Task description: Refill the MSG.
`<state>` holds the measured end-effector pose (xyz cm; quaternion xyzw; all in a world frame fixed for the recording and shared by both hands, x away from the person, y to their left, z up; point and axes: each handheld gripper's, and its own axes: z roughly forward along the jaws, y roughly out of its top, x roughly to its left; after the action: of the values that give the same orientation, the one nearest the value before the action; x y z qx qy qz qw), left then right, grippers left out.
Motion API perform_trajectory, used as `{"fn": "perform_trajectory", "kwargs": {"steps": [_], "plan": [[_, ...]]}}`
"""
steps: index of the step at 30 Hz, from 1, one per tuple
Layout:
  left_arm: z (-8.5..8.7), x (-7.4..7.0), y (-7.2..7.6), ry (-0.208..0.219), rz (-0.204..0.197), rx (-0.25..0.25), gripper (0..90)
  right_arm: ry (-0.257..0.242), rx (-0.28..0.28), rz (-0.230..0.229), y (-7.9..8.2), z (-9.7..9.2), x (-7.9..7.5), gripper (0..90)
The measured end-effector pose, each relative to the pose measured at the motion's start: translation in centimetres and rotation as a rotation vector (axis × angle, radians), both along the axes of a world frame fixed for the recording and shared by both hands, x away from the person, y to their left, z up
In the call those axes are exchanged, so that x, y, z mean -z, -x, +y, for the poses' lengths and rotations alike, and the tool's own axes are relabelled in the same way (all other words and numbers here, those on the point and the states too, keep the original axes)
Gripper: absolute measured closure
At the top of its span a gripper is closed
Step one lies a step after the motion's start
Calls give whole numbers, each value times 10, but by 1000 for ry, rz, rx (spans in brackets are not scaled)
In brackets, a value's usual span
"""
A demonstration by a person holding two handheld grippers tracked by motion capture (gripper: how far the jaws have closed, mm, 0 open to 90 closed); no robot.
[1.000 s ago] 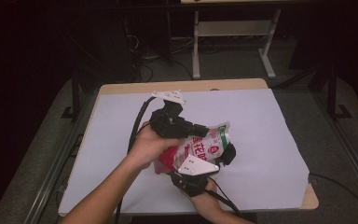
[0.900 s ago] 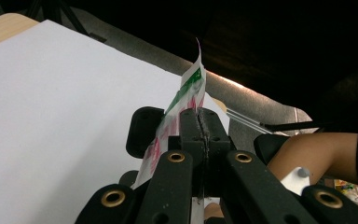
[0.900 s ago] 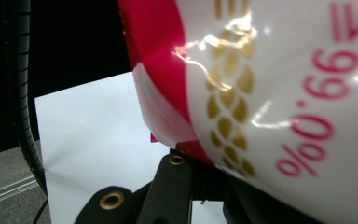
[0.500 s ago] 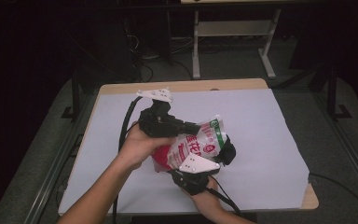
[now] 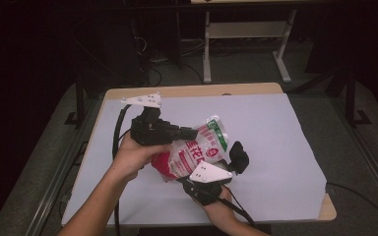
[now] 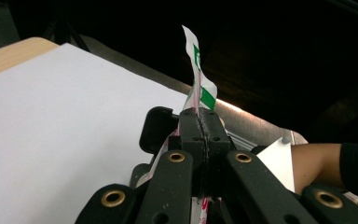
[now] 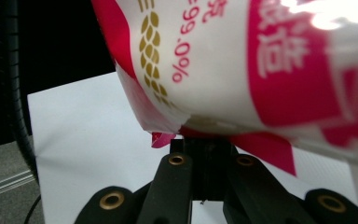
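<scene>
Pouch (image 5: pixel 197 150) was held above the bench (image 5: pixel 275 128) — left gripper (image 5: pixel 189 133) clamped on its upper edge, right gripper (image 5: pixel 229 164) pinching its lower end; long axis ran between them.

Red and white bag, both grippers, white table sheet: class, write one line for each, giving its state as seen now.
Red and white bag: lifted off the table, pinched at two places, green-marked top edge sticking up.
Left gripper: shut on the bag's top edge.
Right gripper: shut on the bag's red bottom edge.
White sheet: flat on the table.
</scene>
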<state>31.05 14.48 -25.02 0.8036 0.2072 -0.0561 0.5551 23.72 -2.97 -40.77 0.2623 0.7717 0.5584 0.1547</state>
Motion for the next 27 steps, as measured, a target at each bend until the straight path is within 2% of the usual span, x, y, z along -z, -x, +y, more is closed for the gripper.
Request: {"fn": "perform_trajectory", "kwargs": {"steps": [2,10,14,21,27], "plan": [[4,1,0,8,0,-4,900,9,-2,-5,1,-1,-2,900],[18,5,-4,26,-6,-33,900,12,-2,45,-7,-18,-8,900],[27,8,-7,32,-15,-52,900,16,-10,56,-12,-29,-11,900],[34,15,-14,20,-30,-76,900,48,-80,67,-16,-47,-14,900],[37,21,-20,16,-46,-97,900,54,-104,68,-13,-64,-12,900]]}}
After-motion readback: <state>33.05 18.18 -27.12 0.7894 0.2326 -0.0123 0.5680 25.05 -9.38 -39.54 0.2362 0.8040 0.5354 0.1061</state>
